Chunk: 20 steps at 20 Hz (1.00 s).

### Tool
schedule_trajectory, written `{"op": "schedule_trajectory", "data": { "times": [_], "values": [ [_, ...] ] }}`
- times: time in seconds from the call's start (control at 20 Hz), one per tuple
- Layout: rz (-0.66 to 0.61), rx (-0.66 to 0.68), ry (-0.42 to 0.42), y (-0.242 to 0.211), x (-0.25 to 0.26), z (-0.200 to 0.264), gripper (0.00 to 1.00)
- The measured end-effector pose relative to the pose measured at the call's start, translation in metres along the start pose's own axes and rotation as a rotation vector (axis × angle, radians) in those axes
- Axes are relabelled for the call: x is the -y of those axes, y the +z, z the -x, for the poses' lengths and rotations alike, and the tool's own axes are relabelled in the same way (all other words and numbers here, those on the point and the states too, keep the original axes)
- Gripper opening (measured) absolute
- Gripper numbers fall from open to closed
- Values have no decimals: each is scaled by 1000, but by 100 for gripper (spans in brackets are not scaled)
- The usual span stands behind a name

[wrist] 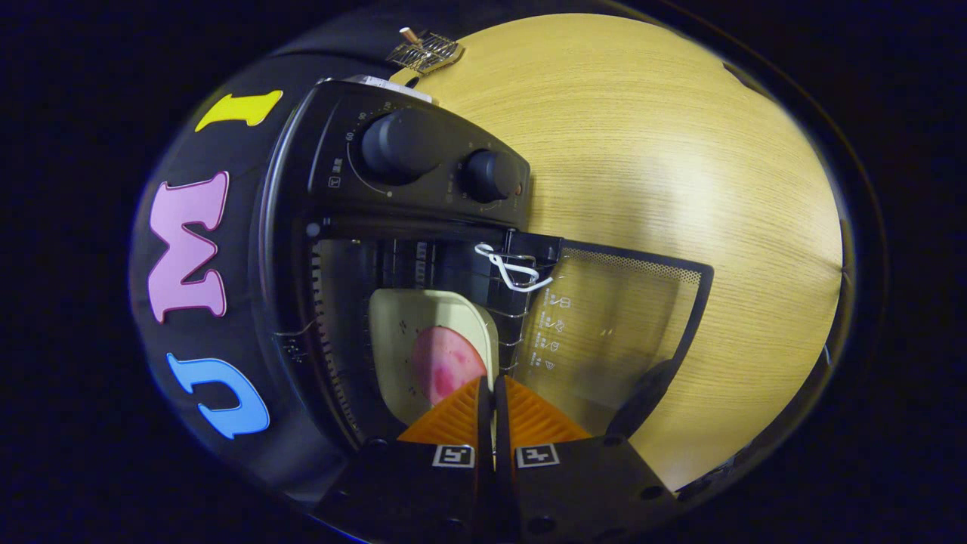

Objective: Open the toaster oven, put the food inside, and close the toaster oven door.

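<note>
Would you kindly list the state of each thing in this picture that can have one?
Toaster oven: open, lying rotated in the gripper view.
Glass door: swung fully open over the wooden table.
Plate: inside the oven on the rack, holding the pink food.
Gripper: fingers nearly closed on the plate's near rim, though the contact itself is hard to make out.

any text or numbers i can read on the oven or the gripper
Timer knob dial numbers: too small and blurred to quote.
Glass door printing: icons with tiny text, unreadable.
Second knob marks: unreadable.
Gripper, fingers shut on a plate edge: square marker patterns, no words.
</note>
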<state>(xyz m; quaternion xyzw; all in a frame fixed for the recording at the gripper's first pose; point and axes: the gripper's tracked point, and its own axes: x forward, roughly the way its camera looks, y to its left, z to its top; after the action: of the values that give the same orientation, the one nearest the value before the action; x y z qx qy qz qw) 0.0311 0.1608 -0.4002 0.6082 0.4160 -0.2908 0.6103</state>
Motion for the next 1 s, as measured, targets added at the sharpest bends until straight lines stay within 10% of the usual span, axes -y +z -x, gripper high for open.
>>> {"op": "schedule_trajectory", "data": {
  "times": [0.2, 0.5, 0.75, 1.0],
  "values": [
    [-64, -33, 69, -12, -13, -2, 11],
    [4, -81, 126, -22, -8, 21, 53],
    [364, -19, 245, -19, 4, 59, 93],
    [698, -22, 220, -30, 38, 80, 98]
  ]
}}
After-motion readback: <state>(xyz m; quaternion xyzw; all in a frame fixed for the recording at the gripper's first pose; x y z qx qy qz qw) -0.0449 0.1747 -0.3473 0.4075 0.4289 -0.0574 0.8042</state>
